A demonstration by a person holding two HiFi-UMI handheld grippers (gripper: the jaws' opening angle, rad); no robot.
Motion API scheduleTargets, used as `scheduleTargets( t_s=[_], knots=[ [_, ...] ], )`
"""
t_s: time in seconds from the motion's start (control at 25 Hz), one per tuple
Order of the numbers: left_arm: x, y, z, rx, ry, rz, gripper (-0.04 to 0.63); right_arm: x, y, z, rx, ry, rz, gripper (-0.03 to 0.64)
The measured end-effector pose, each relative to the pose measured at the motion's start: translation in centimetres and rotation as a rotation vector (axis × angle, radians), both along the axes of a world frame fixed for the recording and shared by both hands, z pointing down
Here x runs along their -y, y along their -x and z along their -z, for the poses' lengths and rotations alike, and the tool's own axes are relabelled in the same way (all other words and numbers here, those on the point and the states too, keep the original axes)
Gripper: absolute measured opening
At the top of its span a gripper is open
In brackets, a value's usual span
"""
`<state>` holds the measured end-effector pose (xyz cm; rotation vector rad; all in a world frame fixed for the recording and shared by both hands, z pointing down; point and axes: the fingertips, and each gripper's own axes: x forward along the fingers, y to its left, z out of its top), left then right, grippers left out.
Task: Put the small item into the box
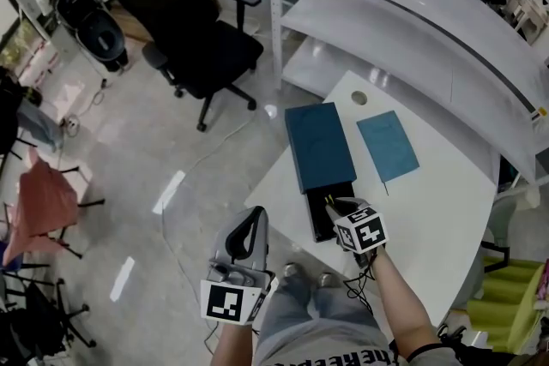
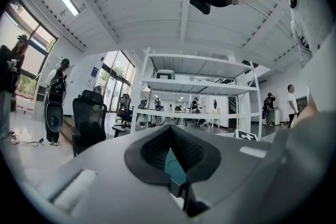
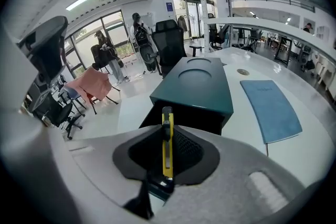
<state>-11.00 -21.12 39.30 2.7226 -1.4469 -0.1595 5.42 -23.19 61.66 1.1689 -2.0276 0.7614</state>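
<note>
A teal slide box [image 1: 319, 143] lies on the white table [image 1: 429, 223], its black inner tray [image 1: 324, 219] pulled out toward me. My right gripper [image 1: 346, 207] hovers at the tray's open end, shut on a slim yellow utility knife [image 1: 334, 202]. In the right gripper view the knife [image 3: 167, 140] stands on edge between the pads of the right gripper [image 3: 167, 131], pointing at the box [image 3: 197, 84] and its dark opening. My left gripper [image 1: 248, 229] hangs off the table's near-left edge, above the floor. The left gripper [image 2: 170, 136] has its jaws closed and holds nothing.
A blue notebook [image 1: 388, 146] lies to the right of the box and shows again as the notebook [image 3: 272, 110]. White curved shelves [image 1: 412, 4] rise behind the table. A black office chair [image 1: 193, 30] stands on the floor at the left. People stand far off.
</note>
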Motion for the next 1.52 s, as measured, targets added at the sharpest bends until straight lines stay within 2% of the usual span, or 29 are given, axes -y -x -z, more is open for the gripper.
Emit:
scheduleTargets(
  t_s=[0.32,0.84,1.52],
  knots=[
    [0.4,0.9,-0.6,0.009,0.020,0.013,0.018,0.3,0.1,-2.1,-0.063,0.086,0.001,0.067],
    [1.0,2.0,-1.6,-0.004,0.046,0.020,0.017,1.1,0.6,-3.5,-0.198,0.118,0.069,0.067],
    [1.2,3.6,-2.3,-0.026,0.052,0.026,0.018,1.2,1.3,-4.9,-0.186,0.158,0.046,0.067]
  ],
)
